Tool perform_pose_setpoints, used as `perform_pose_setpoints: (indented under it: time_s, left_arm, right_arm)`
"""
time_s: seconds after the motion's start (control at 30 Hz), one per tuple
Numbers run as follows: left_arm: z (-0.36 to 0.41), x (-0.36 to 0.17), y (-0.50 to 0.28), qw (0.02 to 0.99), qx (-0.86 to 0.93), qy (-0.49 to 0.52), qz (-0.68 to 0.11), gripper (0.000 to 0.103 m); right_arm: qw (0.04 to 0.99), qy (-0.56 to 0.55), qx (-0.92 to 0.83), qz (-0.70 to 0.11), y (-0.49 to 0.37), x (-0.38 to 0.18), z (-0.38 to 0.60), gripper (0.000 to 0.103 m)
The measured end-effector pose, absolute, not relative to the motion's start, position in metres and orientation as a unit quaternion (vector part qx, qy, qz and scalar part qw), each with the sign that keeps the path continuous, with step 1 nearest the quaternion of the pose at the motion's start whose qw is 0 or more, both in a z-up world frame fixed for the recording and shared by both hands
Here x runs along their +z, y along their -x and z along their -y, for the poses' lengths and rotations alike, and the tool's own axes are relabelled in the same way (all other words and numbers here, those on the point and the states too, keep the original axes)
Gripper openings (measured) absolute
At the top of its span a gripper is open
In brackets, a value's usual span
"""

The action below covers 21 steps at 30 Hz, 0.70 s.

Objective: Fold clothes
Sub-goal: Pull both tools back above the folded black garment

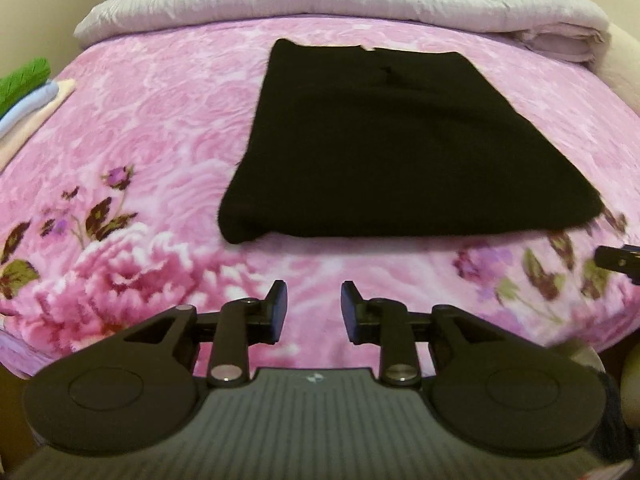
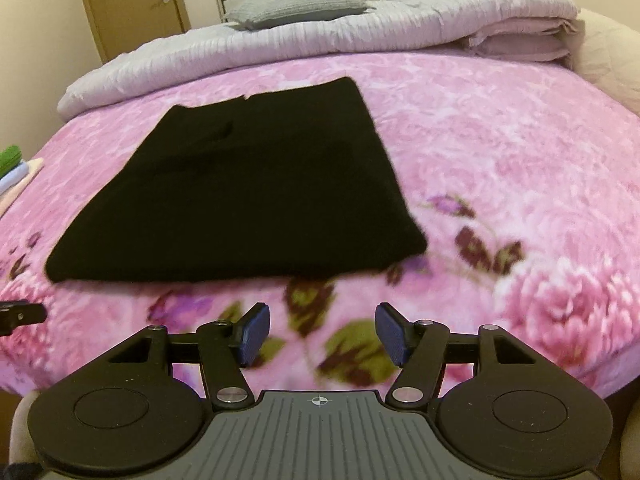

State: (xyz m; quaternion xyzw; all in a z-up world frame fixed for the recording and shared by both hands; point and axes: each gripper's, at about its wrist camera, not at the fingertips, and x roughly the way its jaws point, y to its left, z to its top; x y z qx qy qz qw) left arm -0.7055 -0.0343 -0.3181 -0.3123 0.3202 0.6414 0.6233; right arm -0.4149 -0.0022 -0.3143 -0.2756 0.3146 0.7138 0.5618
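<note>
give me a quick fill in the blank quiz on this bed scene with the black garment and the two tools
1. The folded garment lying on the pink blanket is ____ in colour.
2. The left tool and right tool both have their fingers ____.
3. Neither tool is ____ the garment.
4. The grey pillow lies at the ____ end of the bed.

Missing words: black; open; touching; far

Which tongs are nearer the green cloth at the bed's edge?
Left. The green cloth lies far left; the left tongs are toward that side, the right tongs farther right. Both open.
</note>
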Motion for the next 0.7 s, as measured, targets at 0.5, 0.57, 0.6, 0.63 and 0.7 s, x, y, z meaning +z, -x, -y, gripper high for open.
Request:
perform_pose_setpoints:
  time_s: [0.5, 0.57, 0.6, 0.63, 0.7]
  left_arm:
    - [0.077, -0.296, 0.692, 0.631, 0.648, 0.286, -0.317, 0.027]
    - [0.079, -0.295, 0.692, 0.631, 0.649, 0.286, -0.316, 0.027]
    - [0.079, -0.295, 0.691, 0.631, 0.648, 0.285, -0.316, 0.027]
    - [0.080, -0.295, 0.691, 0.632, 0.648, 0.285, -0.316, 0.027]
    - [0.079, -0.296, 0.691, 0.633, 0.647, 0.286, -0.316, 0.027]
  right_arm:
    - [0.538, 0.284, 0.735, -0.300, 0.436, -0.306, 0.038, 0.062]
    - [0.535, 0.284, 0.737, -0.297, 0.438, -0.305, 0.039, 0.062]
    - [0.534, 0.285, 0.739, -0.296, 0.440, -0.305, 0.040, 0.062]
    - [0.533, 0.285, 0.740, -0.295, 0.441, -0.305, 0.040, 0.062]
    - [0.531, 0.286, 0.742, -0.293, 0.443, -0.304, 0.041, 0.062]
